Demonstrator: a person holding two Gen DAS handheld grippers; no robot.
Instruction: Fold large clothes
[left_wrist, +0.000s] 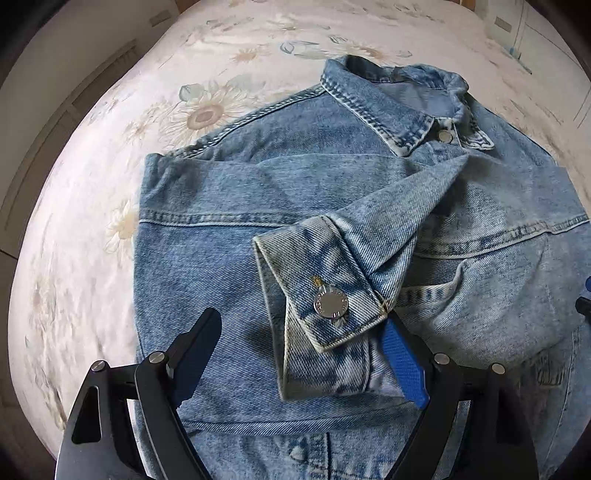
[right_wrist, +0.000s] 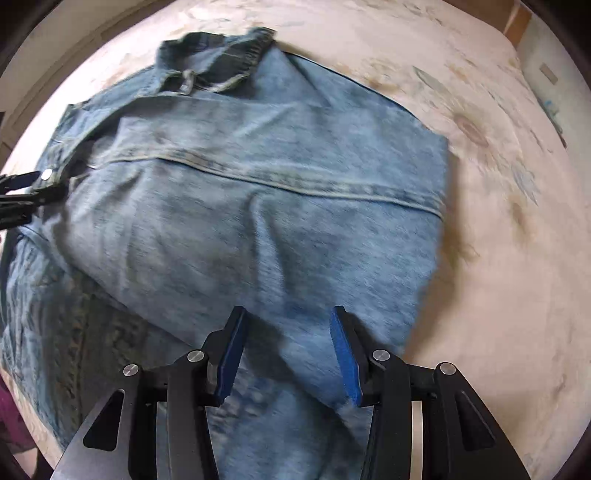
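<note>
Two open claws, left claw (left_wrist: 301, 345) and right claw (right_wrist: 288, 350), hover over denim jacket (left_wrist: 221, 229).

I see the faded blue denim jacket (left_wrist: 229, 266) lying flat mid-bedsheet (left_wrist: 92, 192), collar toward the far edge, both sleeves folded across its front, one cuff buttoned.

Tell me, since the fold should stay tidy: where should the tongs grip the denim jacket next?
Probably the hem end nearest the left tongs, coming from above. The denim jacket lies flat on the bedsheet, collar far, cuff folded across, so lifting the near end toward the collar halves it.
</note>
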